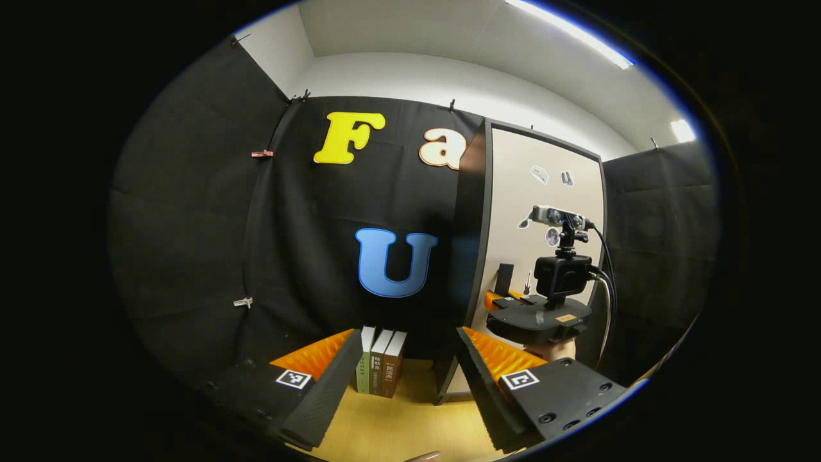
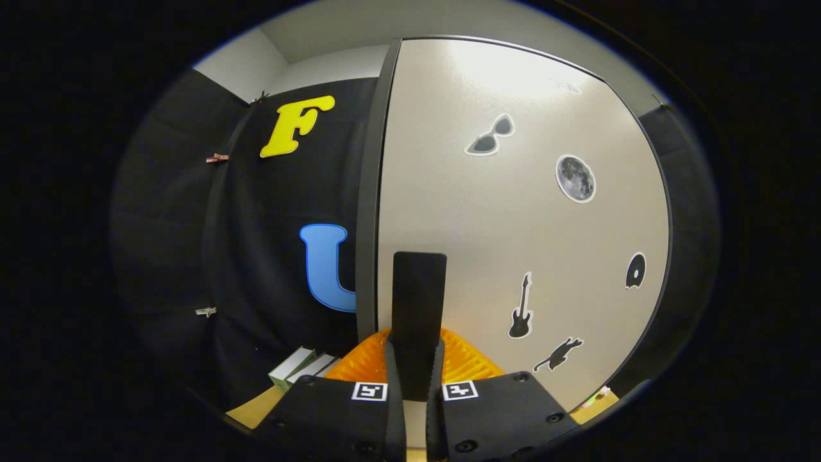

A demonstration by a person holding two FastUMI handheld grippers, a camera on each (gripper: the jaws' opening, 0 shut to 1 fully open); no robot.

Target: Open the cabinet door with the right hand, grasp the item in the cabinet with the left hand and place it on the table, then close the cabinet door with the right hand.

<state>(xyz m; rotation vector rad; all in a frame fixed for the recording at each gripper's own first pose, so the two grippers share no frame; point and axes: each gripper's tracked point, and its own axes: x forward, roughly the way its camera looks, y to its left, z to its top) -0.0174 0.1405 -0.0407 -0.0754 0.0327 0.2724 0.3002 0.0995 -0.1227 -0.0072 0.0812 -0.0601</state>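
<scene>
The cabinet stands on the right of the wooden table, its beige door dotted with stickers. I see no gap at the door's edge, and whatever is inside is hidden. In the right gripper view the door is close up, and my right gripper is shut on its black upright handle. From the left gripper view that right gripper sits at the handle, with a hand beneath it. My left gripper hangs open over the table, left of the cabinet, holding nothing.
Three books stand upright against the black cloth wall, just left of the cabinet's dark side panel; their tops also show in the right gripper view. Bare wooden tabletop lies in front of the books.
</scene>
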